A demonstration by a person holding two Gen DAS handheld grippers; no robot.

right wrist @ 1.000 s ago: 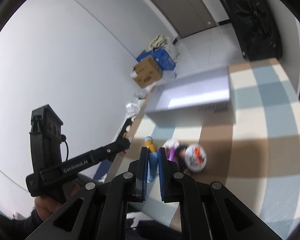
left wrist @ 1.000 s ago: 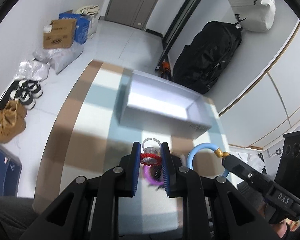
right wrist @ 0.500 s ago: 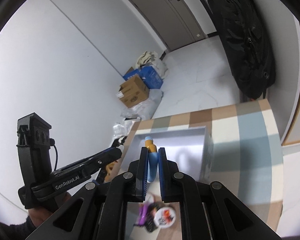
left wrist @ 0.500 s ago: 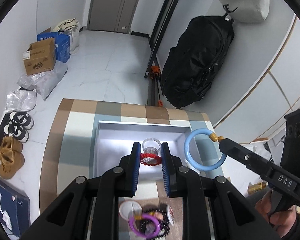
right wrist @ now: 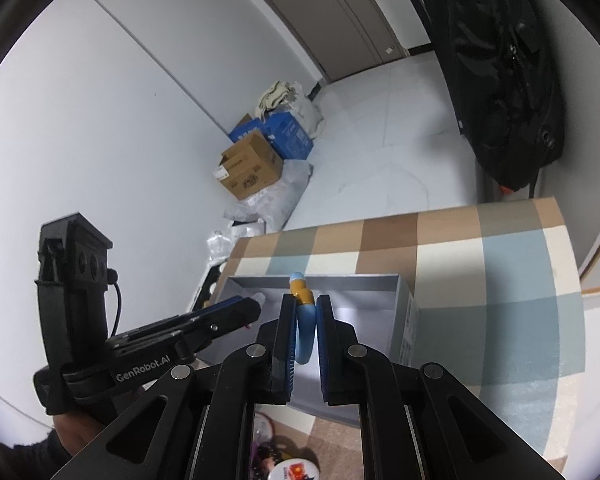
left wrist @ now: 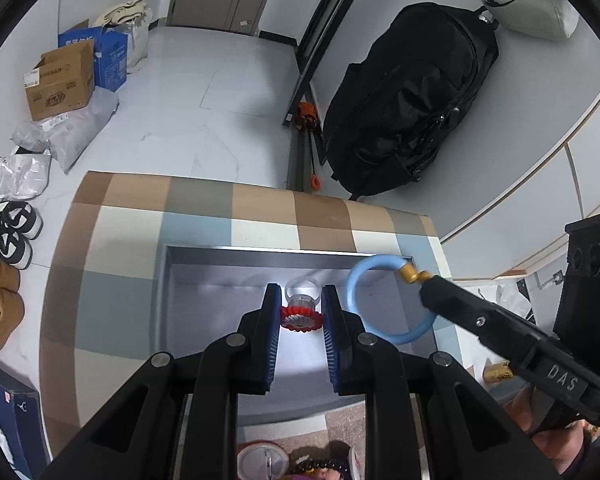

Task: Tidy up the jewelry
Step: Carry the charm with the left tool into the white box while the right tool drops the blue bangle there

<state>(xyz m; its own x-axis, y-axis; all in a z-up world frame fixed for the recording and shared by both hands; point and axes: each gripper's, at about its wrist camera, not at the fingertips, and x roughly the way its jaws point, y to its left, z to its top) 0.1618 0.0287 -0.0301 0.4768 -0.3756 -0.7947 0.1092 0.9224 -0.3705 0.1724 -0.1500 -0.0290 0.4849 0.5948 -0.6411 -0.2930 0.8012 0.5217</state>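
My left gripper [left wrist: 300, 308] is shut on a ring with a red and white flower top and a clear band [left wrist: 300, 310], held above the open grey box [left wrist: 204, 256]. My right gripper [right wrist: 305, 316] is shut on a light blue bangle with a gold bead [right wrist: 305, 340], also held over the box [right wrist: 404, 316]. In the left wrist view the bangle [left wrist: 356, 280] hangs to the right of the ring, held by the right gripper [left wrist: 424, 290]. The left gripper [right wrist: 256, 308] shows at the left in the right wrist view.
The box sits on a checked tablecloth [left wrist: 120, 232]. More jewelry lies near the table's front: a round badge [left wrist: 260, 460], dark beads [left wrist: 324, 466]. On the floor are cardboard boxes [left wrist: 60, 80], shoes [left wrist: 8, 232] and a black bag [left wrist: 404, 112].
Both grippers have risen from the jewelry pile and moved forward over the grey box, carrying the ring and the bangle.
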